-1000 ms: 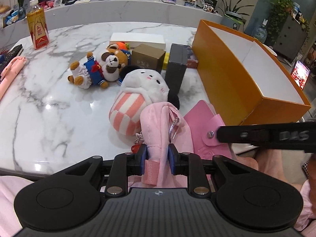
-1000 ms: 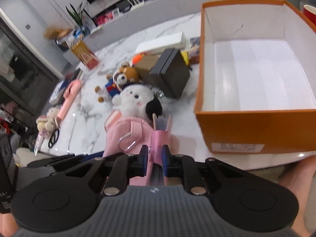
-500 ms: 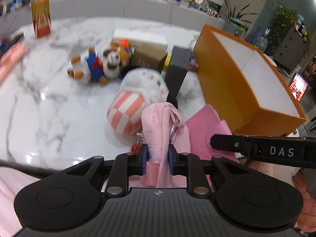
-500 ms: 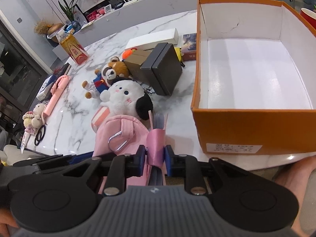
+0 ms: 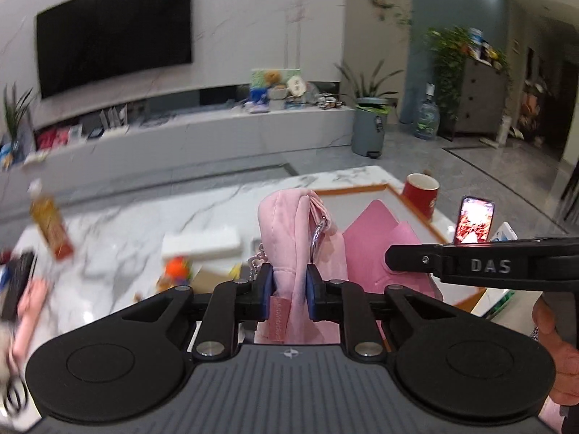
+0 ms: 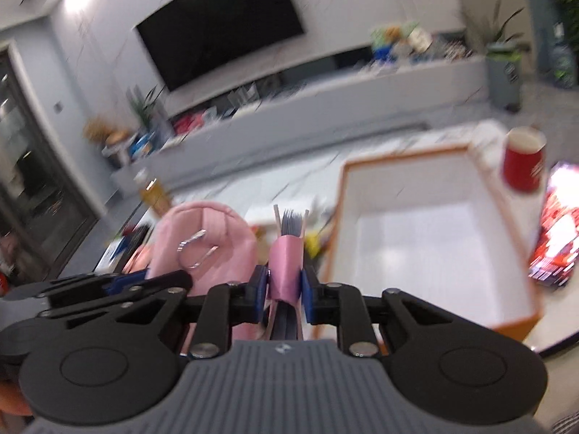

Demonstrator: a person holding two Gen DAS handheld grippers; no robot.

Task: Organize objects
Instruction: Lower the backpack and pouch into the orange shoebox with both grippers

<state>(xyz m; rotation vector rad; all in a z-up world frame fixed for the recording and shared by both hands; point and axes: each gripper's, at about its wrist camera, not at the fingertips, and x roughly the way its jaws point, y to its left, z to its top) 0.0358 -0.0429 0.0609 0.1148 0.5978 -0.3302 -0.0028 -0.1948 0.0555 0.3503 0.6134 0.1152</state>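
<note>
Both grippers are carrying things to the orange box (image 6: 427,224) on the table (image 5: 144,217). The left gripper (image 5: 288,285) has its jaws clamped on a pink pouch (image 5: 293,224) — the right gripper (image 6: 284,289) squeezes a pink card wallet (image 6: 287,253). Both are up in the air, near the box. Next, I think — lower them inside and let go.

Your left gripper (image 5: 288,285) is clamped on a pink plush pouch (image 5: 296,238), its metal clasp (image 5: 318,233) dangling on the right side. Your right gripper's arm (image 5: 481,264) crosses in from the right, pinching a pink wallet (image 5: 376,249) over the orange box (image 5: 362,190). A red cup (image 5: 421,195) stands at the marble table's (image 5: 144,224) far right corner.
</note>
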